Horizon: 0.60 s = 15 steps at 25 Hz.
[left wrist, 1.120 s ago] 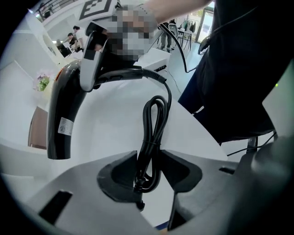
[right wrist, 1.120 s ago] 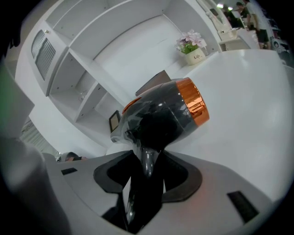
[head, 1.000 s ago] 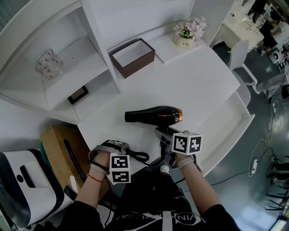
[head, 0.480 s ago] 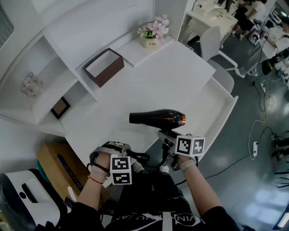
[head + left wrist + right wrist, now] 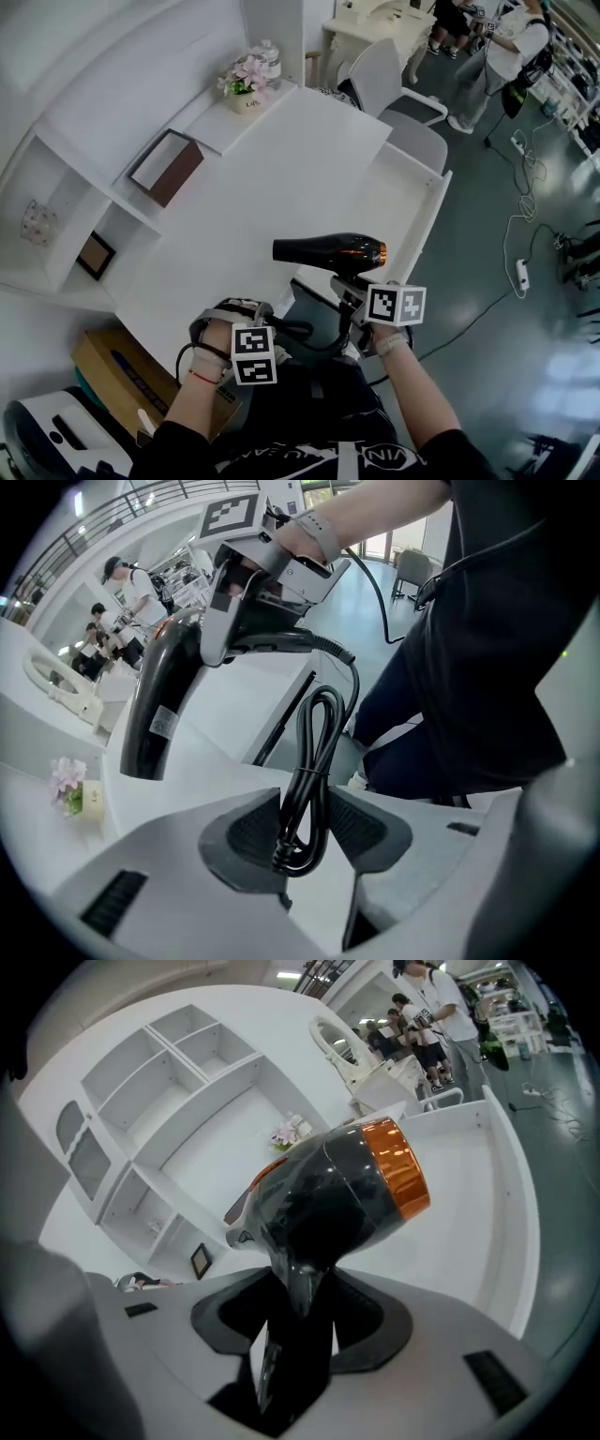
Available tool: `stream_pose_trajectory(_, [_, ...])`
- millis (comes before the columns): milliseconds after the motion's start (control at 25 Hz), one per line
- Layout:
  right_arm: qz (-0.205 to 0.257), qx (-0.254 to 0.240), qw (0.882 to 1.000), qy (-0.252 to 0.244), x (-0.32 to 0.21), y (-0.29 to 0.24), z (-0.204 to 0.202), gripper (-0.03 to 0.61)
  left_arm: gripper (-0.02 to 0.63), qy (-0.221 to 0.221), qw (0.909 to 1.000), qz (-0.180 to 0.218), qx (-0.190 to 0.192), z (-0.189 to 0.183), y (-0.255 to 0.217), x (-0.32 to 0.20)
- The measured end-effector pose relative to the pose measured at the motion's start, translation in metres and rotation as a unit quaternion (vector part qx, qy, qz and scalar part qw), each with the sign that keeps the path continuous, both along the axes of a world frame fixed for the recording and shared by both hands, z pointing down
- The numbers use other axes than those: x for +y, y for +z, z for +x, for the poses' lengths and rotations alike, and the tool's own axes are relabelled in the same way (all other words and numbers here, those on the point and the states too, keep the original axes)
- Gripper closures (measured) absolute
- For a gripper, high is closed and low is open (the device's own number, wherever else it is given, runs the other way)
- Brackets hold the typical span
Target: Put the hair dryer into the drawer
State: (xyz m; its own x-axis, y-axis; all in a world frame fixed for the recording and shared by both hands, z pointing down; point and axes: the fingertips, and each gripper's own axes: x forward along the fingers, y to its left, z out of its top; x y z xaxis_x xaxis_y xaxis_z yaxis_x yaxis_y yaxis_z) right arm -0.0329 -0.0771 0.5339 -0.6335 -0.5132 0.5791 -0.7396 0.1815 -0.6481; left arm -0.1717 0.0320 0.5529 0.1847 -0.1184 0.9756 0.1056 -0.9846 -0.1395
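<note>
At your left, the left tongs (image 5: 305, 834) are pinched on the looped cord (image 5: 317, 752), most likely so the slack can't trail or snag. Beside them, your right tongs (image 5: 298, 1326) are clamped on the handle of the hair dryer (image 5: 328, 253). You carry it in the air with its barrel level, near the front edge of the worktop (image 5: 272, 178). Further right, the drawer (image 5: 433, 202) stands pulled open, ready to take dryer and cord together.

Nothing legible here: the small white sticker (image 5: 163, 722) on the glossy black hair dryer (image 5: 155, 700) is blurred, white lettering (image 5: 375, 456) on the black shirt (image 5: 309, 412) unreadable.
</note>
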Motion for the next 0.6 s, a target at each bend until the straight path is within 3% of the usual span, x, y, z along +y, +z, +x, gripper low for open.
stream_pose_trajectory(320, [-0.009, 0.009, 1.0, 0.023, 0.003, 0.008, 0.07, 0.4, 0.452, 0.011, 0.9999, 0.005, 0.006, 0.069, -0.002, -0.002])
stream_pose_trajectory(600, [-0.021, 0.023, 1.0, 0.001, -0.004, 0.019, 0.114, 0.4, 0.453, -0.016, 0.9998, 0.003, 0.015, 0.119, 0.007, -0.004])
